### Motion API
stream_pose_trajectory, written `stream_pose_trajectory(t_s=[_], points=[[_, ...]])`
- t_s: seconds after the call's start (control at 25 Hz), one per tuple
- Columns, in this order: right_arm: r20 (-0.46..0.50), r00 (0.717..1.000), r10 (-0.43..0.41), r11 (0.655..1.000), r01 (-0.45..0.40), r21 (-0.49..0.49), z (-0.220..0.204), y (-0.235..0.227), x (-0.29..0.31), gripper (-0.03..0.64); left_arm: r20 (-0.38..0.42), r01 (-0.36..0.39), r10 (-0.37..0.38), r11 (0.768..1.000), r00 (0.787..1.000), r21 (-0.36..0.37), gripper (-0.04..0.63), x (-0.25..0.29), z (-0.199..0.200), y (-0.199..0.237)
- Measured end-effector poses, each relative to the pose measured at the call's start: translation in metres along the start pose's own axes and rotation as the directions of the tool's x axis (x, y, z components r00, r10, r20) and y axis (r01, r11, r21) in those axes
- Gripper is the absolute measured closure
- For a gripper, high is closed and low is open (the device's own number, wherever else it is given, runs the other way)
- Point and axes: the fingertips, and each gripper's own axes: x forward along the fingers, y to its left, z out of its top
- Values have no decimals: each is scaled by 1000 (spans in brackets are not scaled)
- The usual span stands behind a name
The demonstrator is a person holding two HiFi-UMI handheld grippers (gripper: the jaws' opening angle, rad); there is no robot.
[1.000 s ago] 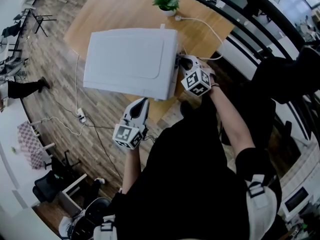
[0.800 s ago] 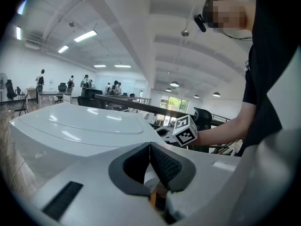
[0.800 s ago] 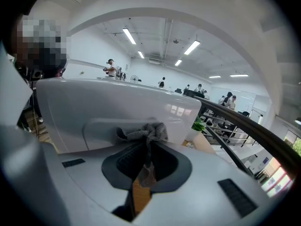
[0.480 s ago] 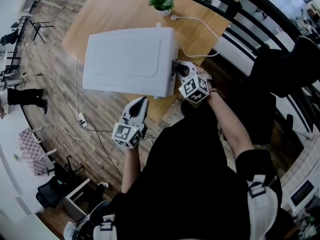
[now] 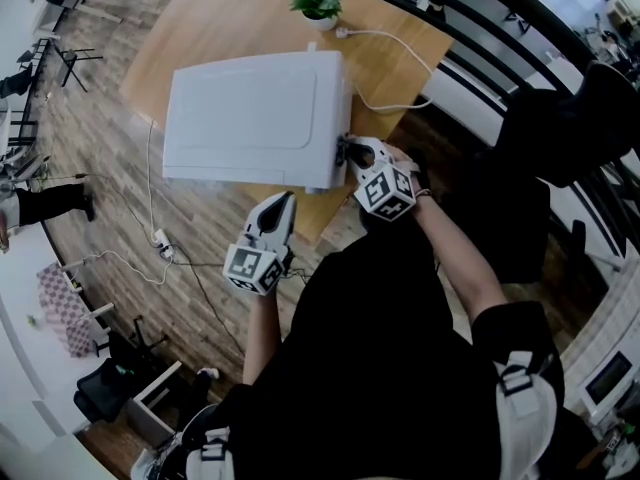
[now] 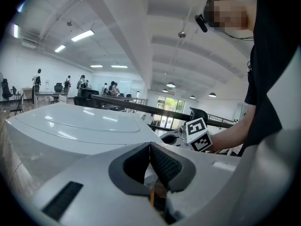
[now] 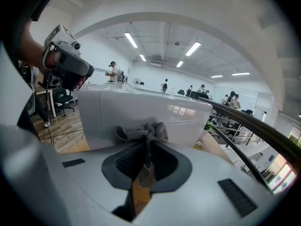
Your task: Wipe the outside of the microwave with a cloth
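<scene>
Your left gripper [image 5: 286, 202] hangs idle just off the near edge of the microwave [image 5: 250, 118], its jaws pressed together on nothing, which leaves the wiping to the other hand. The microwave sits on the wooden tabletop [image 5: 230, 18], close to the near edge and with its broad white top toward you. Your right gripper [image 5: 345, 152] is at the microwave's right side wall, jaws clamped on the grey cloth [image 7: 143, 133]. The bunched end of the cloth lies against that white panel, so this looks like the side being wiped. Behind the microwave, a white cable [image 5: 395, 53] loops across the tabletop near a small potted plant [image 5: 320, 3]. I judge the cable could snag a sweep toward the back corner. A dark railing [image 5: 520, 48] runs to your right.
</scene>
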Motion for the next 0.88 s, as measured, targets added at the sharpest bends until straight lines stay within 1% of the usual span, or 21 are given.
stream_pose_trajectory(t_s=[0.32,0.6,0.68,0.8,0.88], points=[[24,999,27,1000,-27,-1,5,28,-13,589,1,12,-12,1000,1000,-1,592,0,-2,-6],[44,998,43,999,-44,15,5,40,-18,589,-4,19,-19,1000,1000,8,592,-1,-5,-8],[43,997,61,997,-63,45,1,46,-18,589,-6,15,-15,1000,1000,5,592,-1,-4,-8],[32,994,102,987,-105,125,-13,56,-13,589,-10,6,-6,1000,1000,-4,592,-3,-5,-6],[10,992,124,983,-124,138,-23,64,-10,589,-9,5,-5,1000,1000,-2,592,-4,-7,-5]])
